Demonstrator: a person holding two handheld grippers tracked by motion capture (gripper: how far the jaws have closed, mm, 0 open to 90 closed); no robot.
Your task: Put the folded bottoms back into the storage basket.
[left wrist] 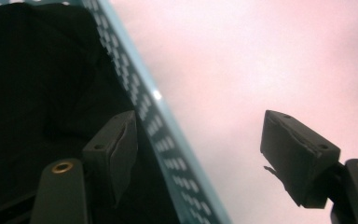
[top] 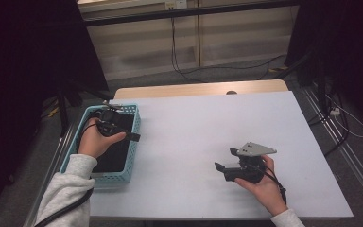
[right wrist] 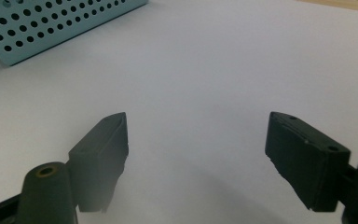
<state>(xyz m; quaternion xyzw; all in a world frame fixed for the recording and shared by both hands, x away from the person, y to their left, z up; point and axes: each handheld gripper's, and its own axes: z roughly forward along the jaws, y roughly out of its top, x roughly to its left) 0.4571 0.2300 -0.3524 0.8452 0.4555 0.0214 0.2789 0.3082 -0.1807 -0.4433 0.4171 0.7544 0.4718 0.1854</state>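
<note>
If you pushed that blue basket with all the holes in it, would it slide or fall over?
The basket would probably slide rather than tip: it looks low and wide and sits flat on the smooth white table. Its hole-filled walls look like thin plastic, so probably light and slightly bendy. The dark thing inside may add a little weight.

A white table [top: 208,123] carries a pale blue perforated basket [top: 131,142] at its left edge.

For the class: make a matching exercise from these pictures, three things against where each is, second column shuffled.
Things:
1. perforated light-blue plastic basket
2. left gripper
3. right gripper

Places:
A. above the white tabletop, jaws open, nothing between them
B. at the table's left edge, dark contents inside
C. over the basket's right wall, jaws open astride it

Pairs: 1-B, 2-C, 3-A
</note>
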